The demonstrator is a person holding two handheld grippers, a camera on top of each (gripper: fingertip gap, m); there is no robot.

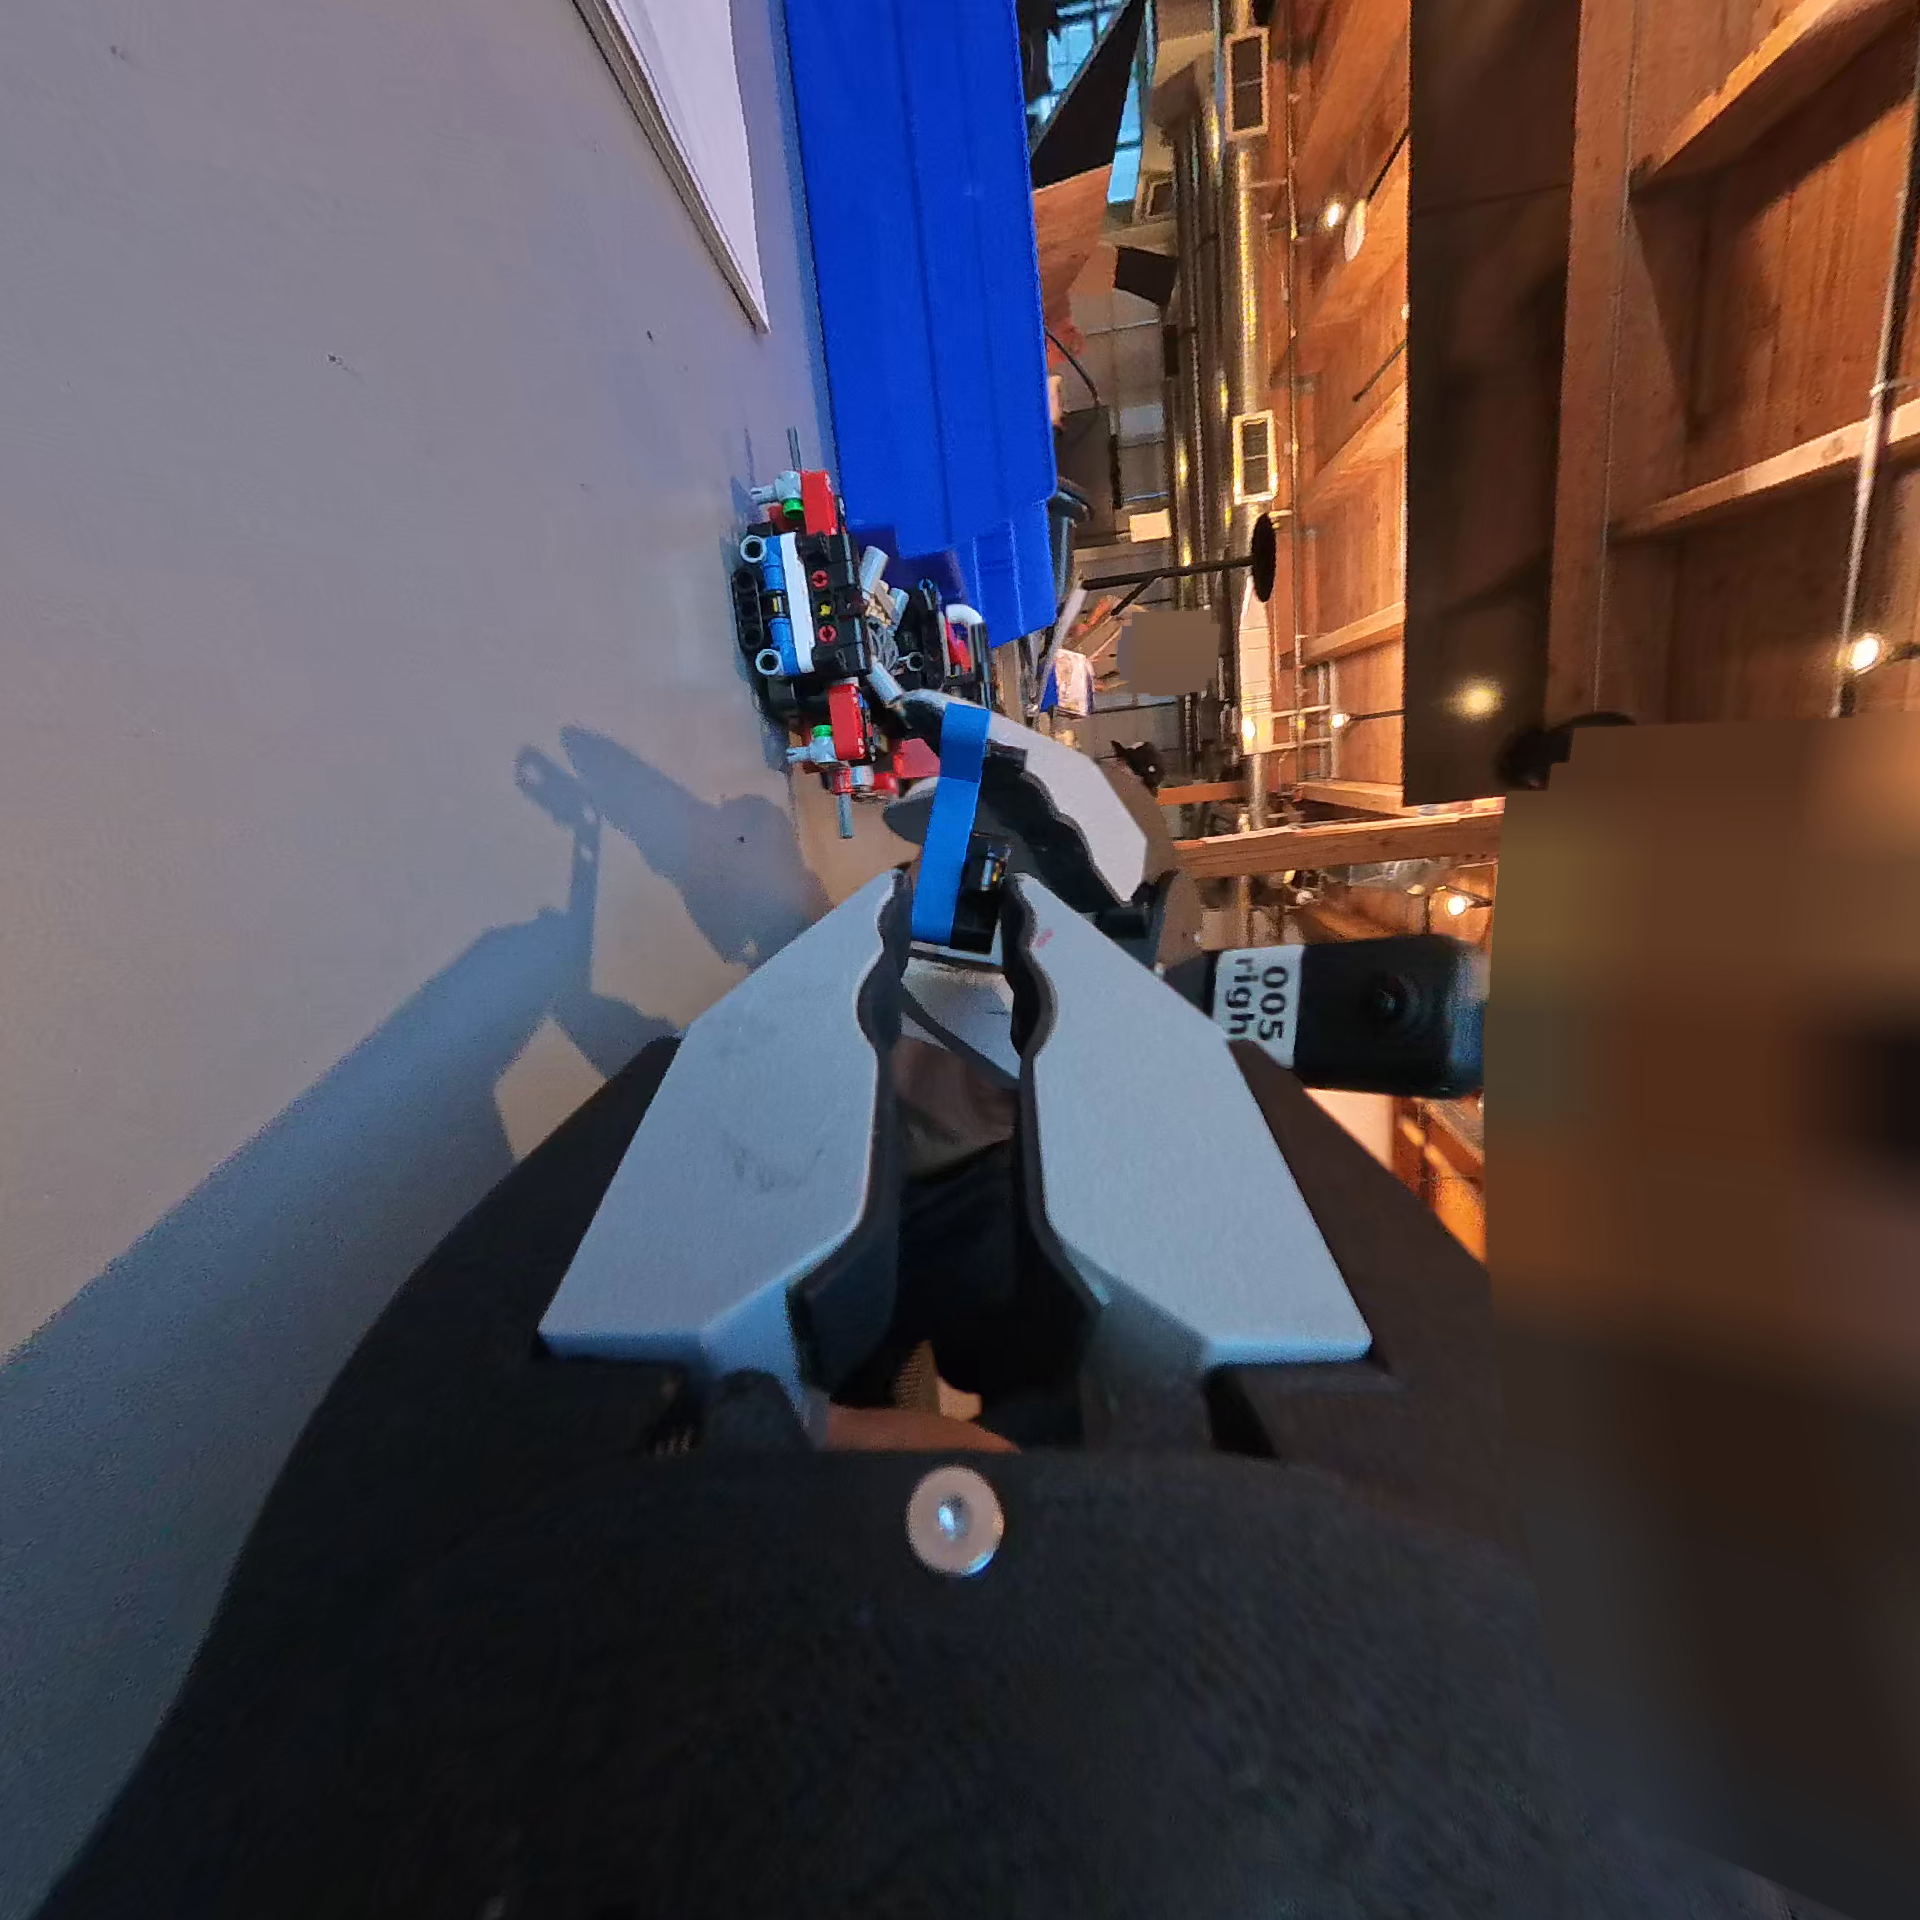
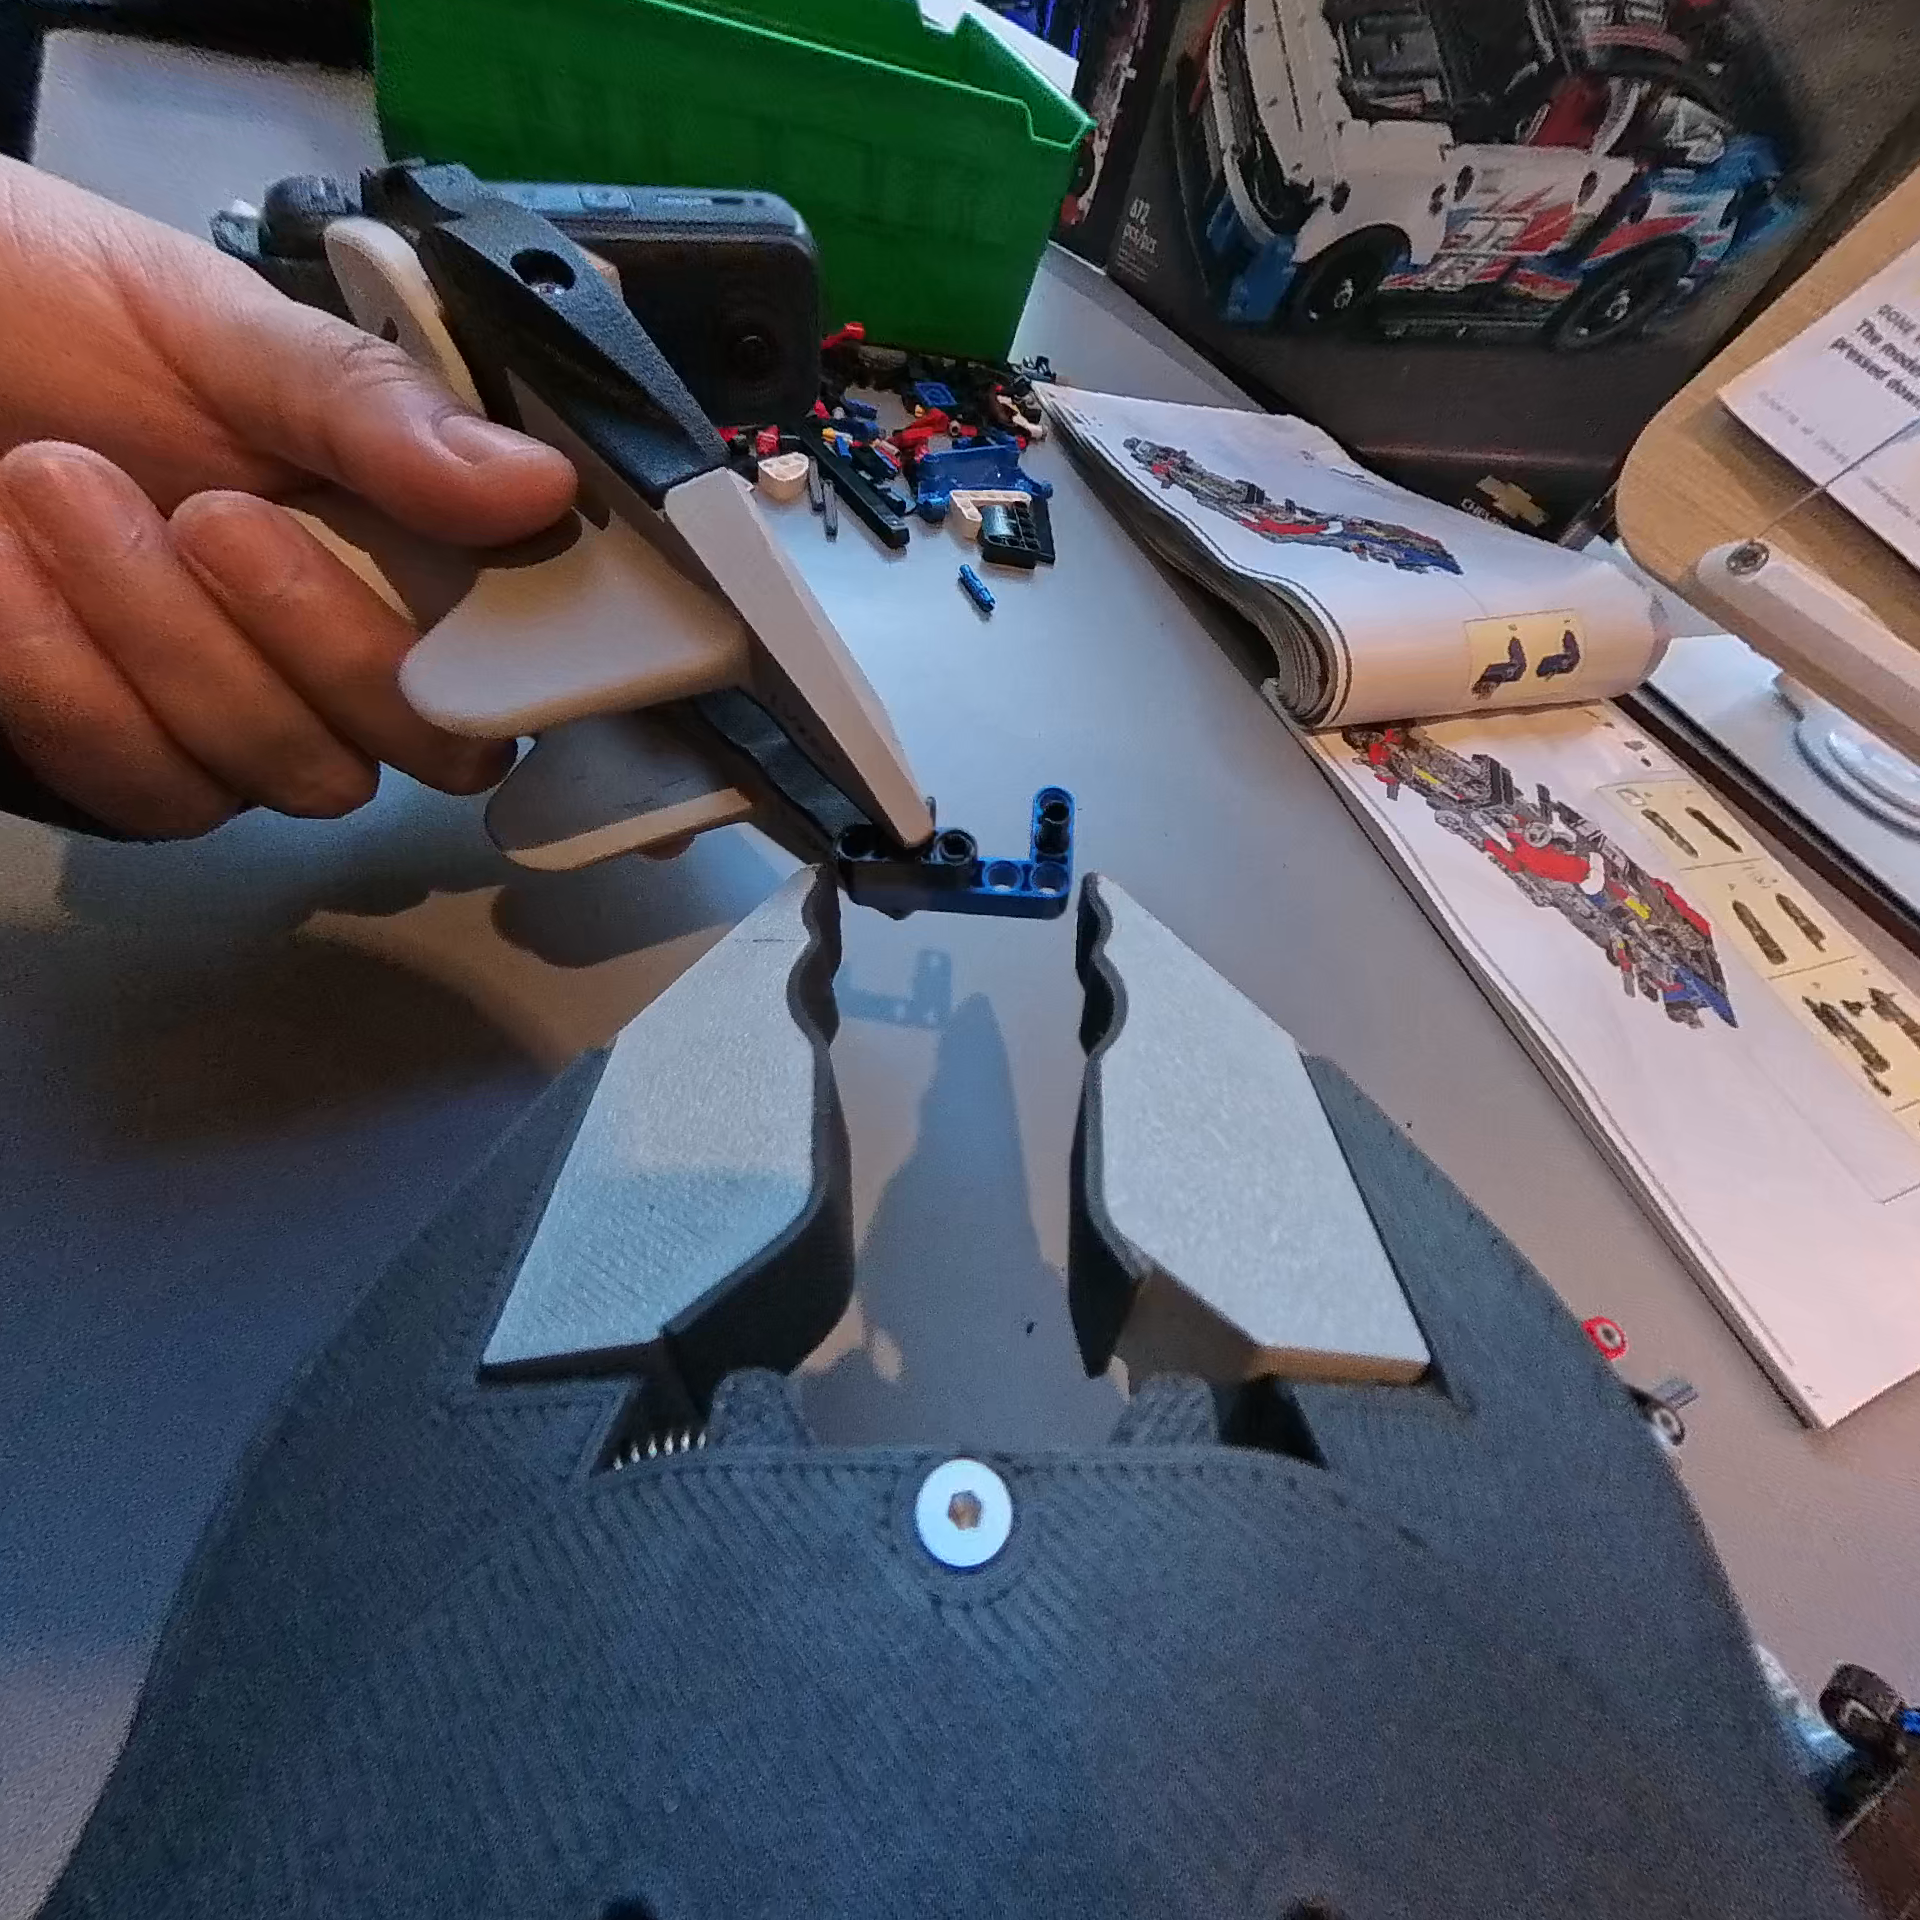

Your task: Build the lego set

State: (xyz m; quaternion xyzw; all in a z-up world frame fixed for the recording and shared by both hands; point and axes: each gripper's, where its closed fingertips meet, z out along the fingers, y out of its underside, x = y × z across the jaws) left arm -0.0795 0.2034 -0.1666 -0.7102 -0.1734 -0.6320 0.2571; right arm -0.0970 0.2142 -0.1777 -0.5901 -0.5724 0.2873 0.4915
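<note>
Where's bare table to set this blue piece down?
Bare grey tabletop lies between the loose parts pile and the open right gripper, left of the instruction booklet. The pile, below the green bin, is crowded.

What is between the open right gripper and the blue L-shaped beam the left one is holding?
Nothing visible. The blue L-shaped beam hangs clamped in the left gripper, just beyond the right gripper, whose jaws stand apart with only bare grey table showing between them.
</note>
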